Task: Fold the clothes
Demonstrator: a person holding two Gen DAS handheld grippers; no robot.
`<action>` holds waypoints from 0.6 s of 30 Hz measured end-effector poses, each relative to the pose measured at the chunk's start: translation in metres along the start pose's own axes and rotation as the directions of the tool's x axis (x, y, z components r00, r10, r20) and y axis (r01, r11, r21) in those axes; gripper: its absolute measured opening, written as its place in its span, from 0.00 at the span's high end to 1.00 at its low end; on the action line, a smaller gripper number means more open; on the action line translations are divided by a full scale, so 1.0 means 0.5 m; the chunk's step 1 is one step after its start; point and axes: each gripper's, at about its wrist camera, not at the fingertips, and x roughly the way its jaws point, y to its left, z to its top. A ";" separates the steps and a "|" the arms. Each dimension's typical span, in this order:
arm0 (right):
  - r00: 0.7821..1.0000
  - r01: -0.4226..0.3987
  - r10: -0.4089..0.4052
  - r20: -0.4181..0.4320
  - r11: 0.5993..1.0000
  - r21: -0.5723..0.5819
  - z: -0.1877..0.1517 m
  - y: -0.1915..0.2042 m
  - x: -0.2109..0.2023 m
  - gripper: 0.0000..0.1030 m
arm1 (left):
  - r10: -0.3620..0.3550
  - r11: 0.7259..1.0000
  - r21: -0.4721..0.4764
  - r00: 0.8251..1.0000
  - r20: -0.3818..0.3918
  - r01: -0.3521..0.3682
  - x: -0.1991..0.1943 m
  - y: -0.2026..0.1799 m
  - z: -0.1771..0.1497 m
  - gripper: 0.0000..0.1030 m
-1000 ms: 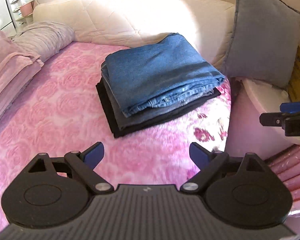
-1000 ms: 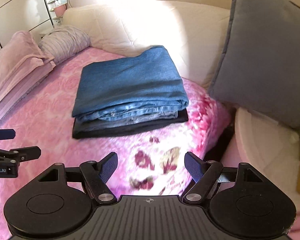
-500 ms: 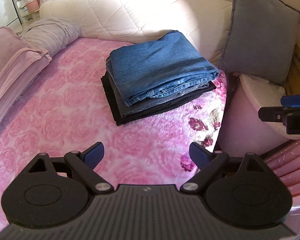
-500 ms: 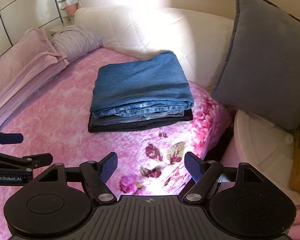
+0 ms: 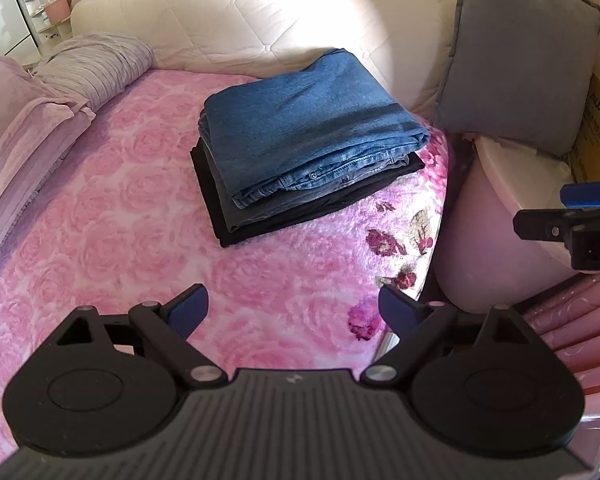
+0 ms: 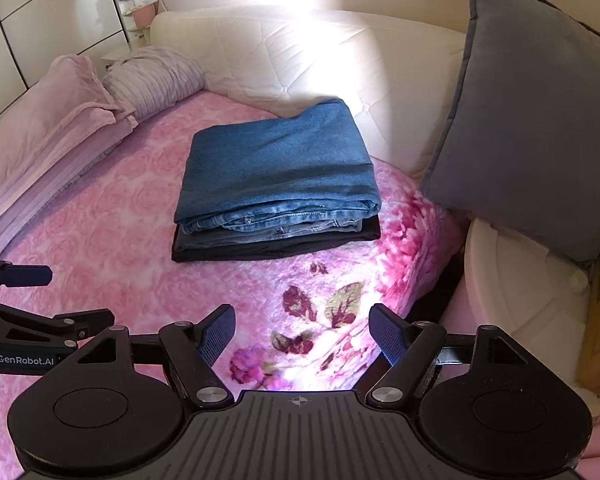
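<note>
A neat stack of folded clothes lies on the pink rose blanket near the bed's far right corner: blue jeans [image 5: 308, 128] on top, a greyer pair under them and a black garment [image 5: 236, 224] at the bottom. It also shows in the right wrist view [image 6: 276, 168]. My left gripper [image 5: 292, 308] is open and empty, held above the blanket well short of the stack. My right gripper [image 6: 302, 332] is open and empty, over the bed's flowered edge in front of the stack.
A cream padded headboard [image 5: 284, 20] runs behind the stack. A grey cushion [image 6: 528, 120] leans at the right. A striped pillow [image 5: 96, 64] and a folded lilac blanket [image 6: 40, 128] lie at the left. A white tub [image 6: 520, 300] stands beside the bed.
Both grippers have pulled back and risen away from the stack, which now looks smaller and farther off. Both stay open and empty.
</note>
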 end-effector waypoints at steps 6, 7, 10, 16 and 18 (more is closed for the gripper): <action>1.000 0.003 -0.003 0.003 1.000 -0.008 -0.002 0.002 -0.003 0.26 | -0.005 1.000 -0.011 1.000 0.003 0.005 0.003 0.001 -0.004 0.13; 1.000 0.005 -0.005 0.005 1.000 -0.011 -0.002 0.003 -0.004 0.26 | -0.005 1.000 -0.018 1.000 0.008 0.005 0.003 0.003 -0.006 0.13; 1.000 0.016 -0.016 0.011 0.999 -0.030 -0.002 0.010 -0.005 0.25 | -0.007 0.999 -0.042 1.000 0.022 0.007 0.003 0.008 -0.010 0.13; 0.999 0.035 -0.033 0.034 0.997 -0.067 0.000 0.024 -0.008 0.26 | 0.001 0.997 -0.081 0.999 0.044 0.003 -0.002 0.013 -0.018 0.13; 0.998 0.041 -0.038 0.041 0.996 -0.078 0.001 0.028 -0.007 0.26 | 0.009 0.996 -0.093 0.998 0.055 -0.004 -0.005 0.013 -0.019 0.13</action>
